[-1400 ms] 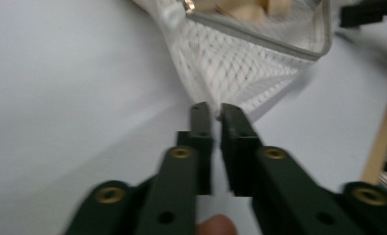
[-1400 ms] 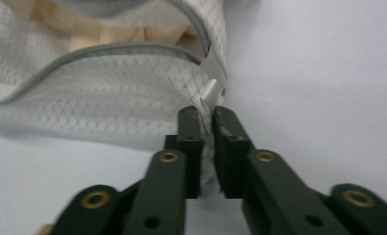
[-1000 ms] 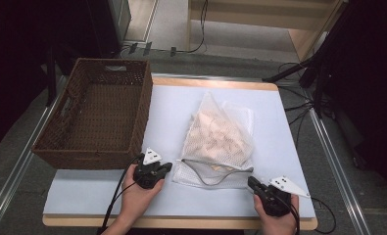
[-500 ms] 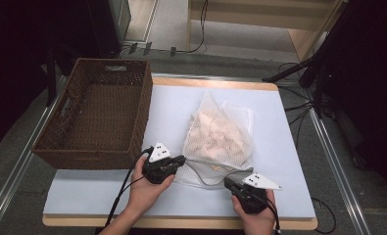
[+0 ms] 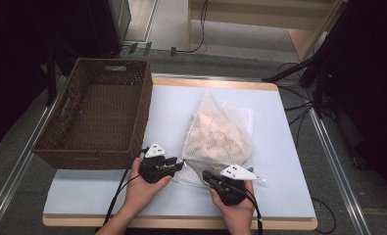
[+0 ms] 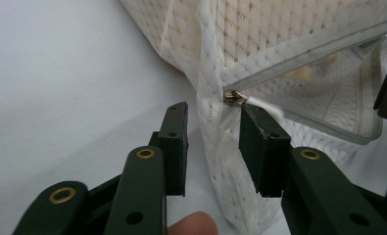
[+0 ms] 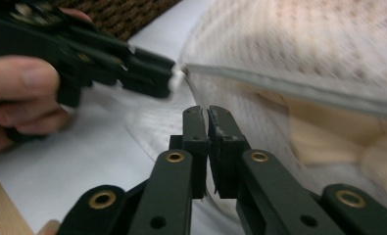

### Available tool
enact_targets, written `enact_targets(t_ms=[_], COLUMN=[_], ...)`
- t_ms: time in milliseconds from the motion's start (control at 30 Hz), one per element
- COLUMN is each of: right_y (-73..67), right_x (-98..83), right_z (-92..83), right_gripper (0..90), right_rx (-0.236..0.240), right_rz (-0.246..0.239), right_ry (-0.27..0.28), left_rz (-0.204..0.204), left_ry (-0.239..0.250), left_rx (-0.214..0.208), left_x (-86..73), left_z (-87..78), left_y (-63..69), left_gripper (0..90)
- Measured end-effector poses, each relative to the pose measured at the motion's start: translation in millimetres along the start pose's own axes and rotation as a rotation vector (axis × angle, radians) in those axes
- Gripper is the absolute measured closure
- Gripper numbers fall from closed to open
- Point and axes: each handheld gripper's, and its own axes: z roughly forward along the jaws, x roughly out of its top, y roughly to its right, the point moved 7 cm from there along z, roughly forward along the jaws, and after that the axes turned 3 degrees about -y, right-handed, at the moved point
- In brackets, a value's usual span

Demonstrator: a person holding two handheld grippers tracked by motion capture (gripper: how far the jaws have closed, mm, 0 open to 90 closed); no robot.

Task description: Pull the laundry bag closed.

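- One wicker basket (image 5: pixel 95 117)
- One mesh bag (image 5: pixel 220 134), holding wooden blocks too many and too blurred to count
- One zipper pull (image 6: pixel 233 96)
- Two grippers: left (image 5: pixel 174 165), right (image 5: pixel 209 177)
- One table (image 5: pixel 289 147)

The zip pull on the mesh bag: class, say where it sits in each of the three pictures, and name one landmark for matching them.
High view: zip pull, lower centre, at the left hand-held gripper.
Left gripper view: upper centre.
Right gripper view: upper centre.
Shared landmark: mesh bag.
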Motion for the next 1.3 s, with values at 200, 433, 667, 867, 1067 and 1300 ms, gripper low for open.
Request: enact_targets(t_ms=[200,433,667,867,1067,1300], right_y=[-4.3,-2.2,-1.8,-10.4,-13.9,-12.5], right_x=[5.8,8.7,15.7,16.5,16.9,18.2], right_z=[14.4,23.8,35.3,45.5,48.4,46.4], right_gripper=[80.9,73.9,72.5,75.1,82.8,85.9], right_rx=[0.022,0.032,0.104,0.141,0.138,0.149], right_rz=[-0.002,0.019,0.09,0.119,0.11,0.12], right_ry=[0.008,0.008,0.023,0.003,0.011,0.029], left_rz=[0.002,0.056,0.041,0.057,0.088,0.128], left_ry=[0.04,0.067,0.107,0.13,0.138,0.13], left_rx=[-0.019,-0.048,-0.092,-0.106,-0.109,-0.098], left_x=[5.8,5.3,1.6,-0.9,-3.5,-5.4], left_z=[0.1,-4.6,-13.9,-18.2,-19.2,-16.9], left_y=[-3.0,1.4,-1.2,1.0,4.7,9.1], left_gripper=[82.6,90.0,90.0,90.0,90.0,90.0])
